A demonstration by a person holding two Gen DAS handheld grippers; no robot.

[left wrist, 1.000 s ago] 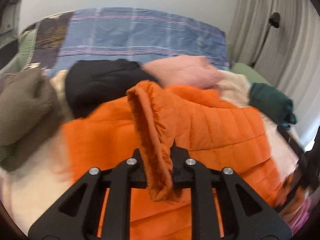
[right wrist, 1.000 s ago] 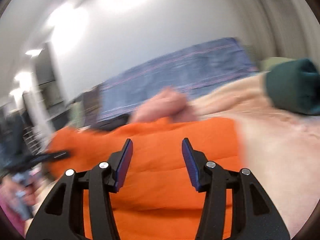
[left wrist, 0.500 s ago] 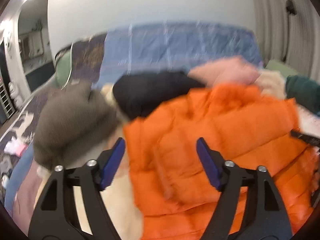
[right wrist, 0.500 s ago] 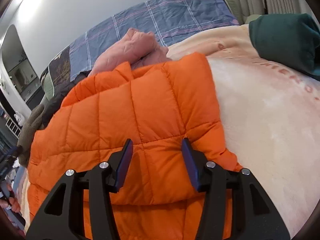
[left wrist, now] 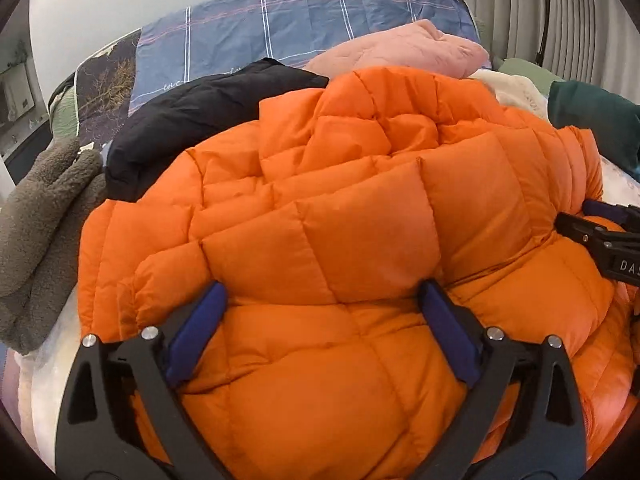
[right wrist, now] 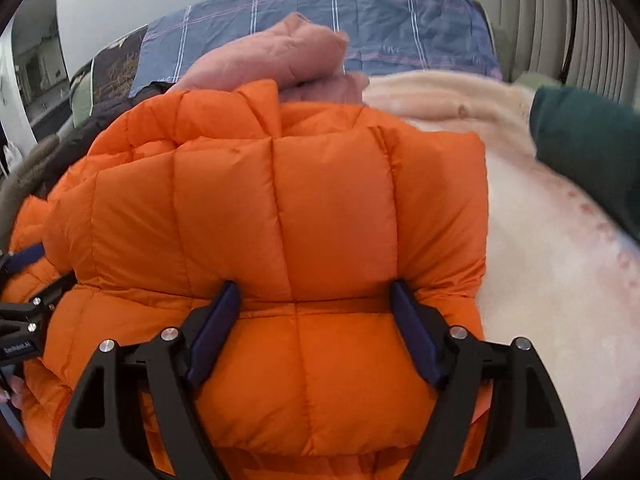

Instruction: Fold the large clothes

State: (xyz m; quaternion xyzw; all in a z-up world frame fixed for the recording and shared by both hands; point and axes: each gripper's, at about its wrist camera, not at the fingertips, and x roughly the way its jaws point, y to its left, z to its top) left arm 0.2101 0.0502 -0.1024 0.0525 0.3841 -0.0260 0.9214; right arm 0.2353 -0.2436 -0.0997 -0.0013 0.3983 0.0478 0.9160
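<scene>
An orange puffer jacket (left wrist: 340, 208) lies on the bed with its sleeves folded in over its body; it also fills the right wrist view (right wrist: 304, 208). My left gripper (left wrist: 322, 300) is open, its jaws spread wide and low over the jacket's left part. My right gripper (right wrist: 314, 300) is open over the jacket's right part, near a folded sleeve edge. The right gripper shows at the right edge of the left wrist view (left wrist: 600, 236). The left gripper shows at the left edge of the right wrist view (right wrist: 24, 300).
A black garment (left wrist: 208, 108), a pink jacket (left wrist: 400, 52) and a grey-brown fleece (left wrist: 36, 216) lie behind and left of the jacket. A dark green garment (right wrist: 588, 148) lies at right on a cream blanket (right wrist: 560, 280). A blue plaid cover (left wrist: 300, 20) lies at the head.
My left gripper let go of the orange sleeve it held up and opened wide. The sleeve now lies on the jacket. Both grippers came down close over the jacket.
</scene>
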